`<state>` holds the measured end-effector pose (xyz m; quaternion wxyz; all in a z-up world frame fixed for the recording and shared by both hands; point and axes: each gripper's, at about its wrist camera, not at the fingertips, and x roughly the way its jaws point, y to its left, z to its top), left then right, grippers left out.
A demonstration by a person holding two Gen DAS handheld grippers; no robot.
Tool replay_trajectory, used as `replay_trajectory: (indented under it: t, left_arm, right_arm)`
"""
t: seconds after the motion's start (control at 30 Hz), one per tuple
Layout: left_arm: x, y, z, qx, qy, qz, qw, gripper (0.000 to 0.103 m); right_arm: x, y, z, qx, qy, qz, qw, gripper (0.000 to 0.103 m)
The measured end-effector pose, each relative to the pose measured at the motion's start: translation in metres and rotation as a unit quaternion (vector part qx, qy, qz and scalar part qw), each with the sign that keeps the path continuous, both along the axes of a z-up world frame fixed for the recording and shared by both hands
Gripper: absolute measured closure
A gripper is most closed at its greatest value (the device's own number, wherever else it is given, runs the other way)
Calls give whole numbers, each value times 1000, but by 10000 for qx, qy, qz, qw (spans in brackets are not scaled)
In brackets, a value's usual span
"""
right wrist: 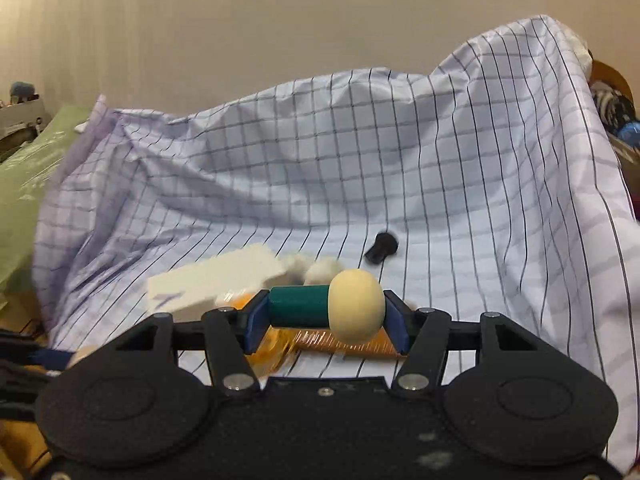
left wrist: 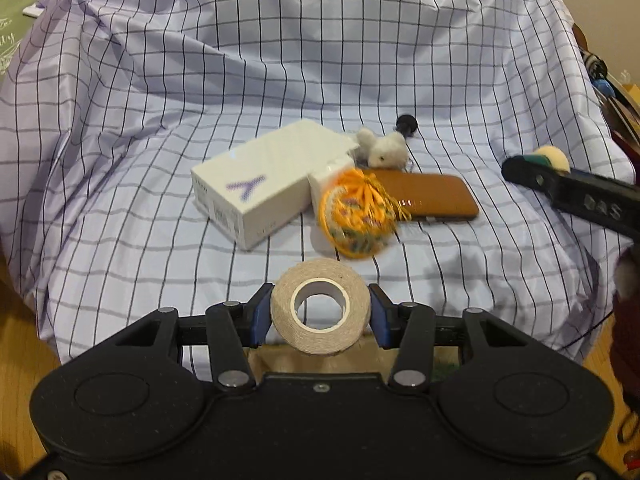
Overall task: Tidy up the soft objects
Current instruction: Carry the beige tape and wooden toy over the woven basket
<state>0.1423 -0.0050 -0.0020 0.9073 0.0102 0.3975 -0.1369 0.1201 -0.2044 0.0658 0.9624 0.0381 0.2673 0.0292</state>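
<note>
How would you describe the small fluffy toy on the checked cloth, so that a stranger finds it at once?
Look at the checked cloth and find the white box near its middle. Just right of the box's far corner, behind the brown case, lies the fluffy toy. It is the only white, furry thing; the orange pouch nearby is bright and patterned.

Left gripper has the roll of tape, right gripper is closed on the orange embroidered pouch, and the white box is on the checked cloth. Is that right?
Not quite. The right gripper is closed on a green and cream wooden peg, as the right wrist view shows. The orange pouch lies on the checked cloth. The rest holds: the left gripper has the roll of tape, and the white box is on the cloth.
</note>
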Motion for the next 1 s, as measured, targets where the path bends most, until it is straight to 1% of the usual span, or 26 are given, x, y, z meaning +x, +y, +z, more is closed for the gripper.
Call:
replay_trajectory:
  t: [0.17,0.27,0.4,0.63,0.77,1.0]
  left_arm:
    - [-19,2,-15,0,265,-6,9996,55]
    - [-28,1,-26,26,505,-55,9987,55]
    - [-38,-1,-37,52,754,-149,9970,55]
    - [-48,-8,-47,180,918,-333,9951,55]
    - [-54,-10,-49,190,955,-366,9946,55]
    - [-62,-10,-46,190,928,-287,9951,55]
  right_arm:
    - [-46,4,-5,276,219,-61,9994,45]
    - [-67,8,-10,215,350,-204,9989,45]
    - [-86,12,-21,200,658,-275,9973,45]
    - [-103,21,-40,357,1204,-76,9921,45]
    - [-109,27,-44,403,1294,-1,9908,45]
    - [-119,34,-38,433,1180,3,9921,45]
